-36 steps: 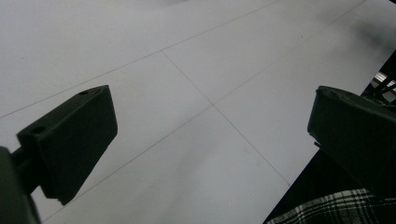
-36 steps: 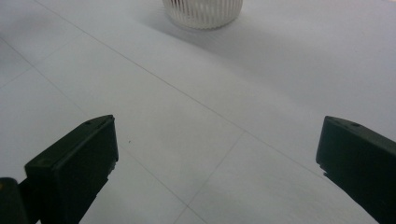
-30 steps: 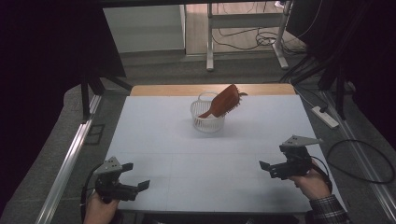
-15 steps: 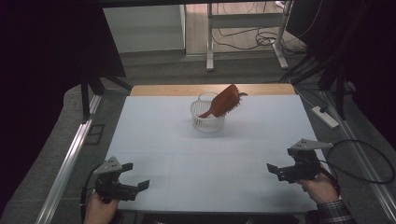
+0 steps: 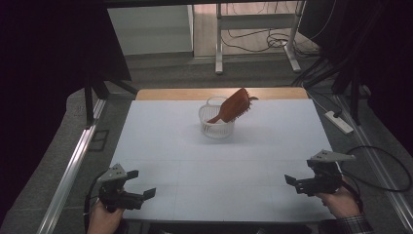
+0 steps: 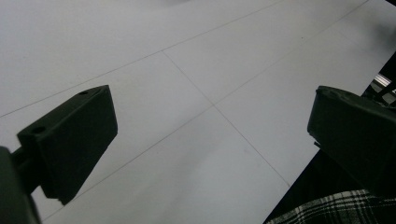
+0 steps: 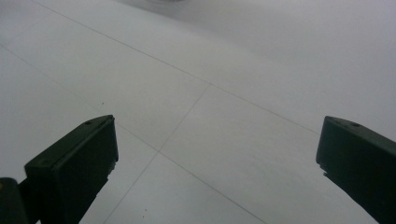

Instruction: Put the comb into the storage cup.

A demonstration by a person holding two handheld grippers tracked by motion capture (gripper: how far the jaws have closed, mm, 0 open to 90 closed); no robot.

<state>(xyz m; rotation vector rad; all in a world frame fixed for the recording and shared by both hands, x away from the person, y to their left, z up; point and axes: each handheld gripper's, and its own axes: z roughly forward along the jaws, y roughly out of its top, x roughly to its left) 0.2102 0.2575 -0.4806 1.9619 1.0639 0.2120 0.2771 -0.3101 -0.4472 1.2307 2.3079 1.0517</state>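
A small white basket (image 5: 215, 127) stands near the far middle of the white table (image 5: 214, 161). A brown hairbrush (image 5: 234, 106) leans in it, its bristled head sticking out to the upper right. My left gripper (image 5: 142, 184) is held at the near left corner, open and empty. My right gripper (image 5: 293, 184) is at the near right, also open with nothing between its jaws. In the left gripper view my left gripper (image 6: 210, 135) looks over bare tabletop. In the right gripper view my right gripper (image 7: 217, 154) does the same.
A wooden strip (image 5: 219, 93) edges the table's far side. A metal rail (image 5: 73, 170) runs along the left. A white power strip (image 5: 339, 122) and cables lie on the floor to the right. A plaid sleeve (image 6: 322, 210) shows past the table's near edge.
My right gripper has drawn back toward the near right corner of the table. The left gripper, basket and hairbrush have stayed in place.
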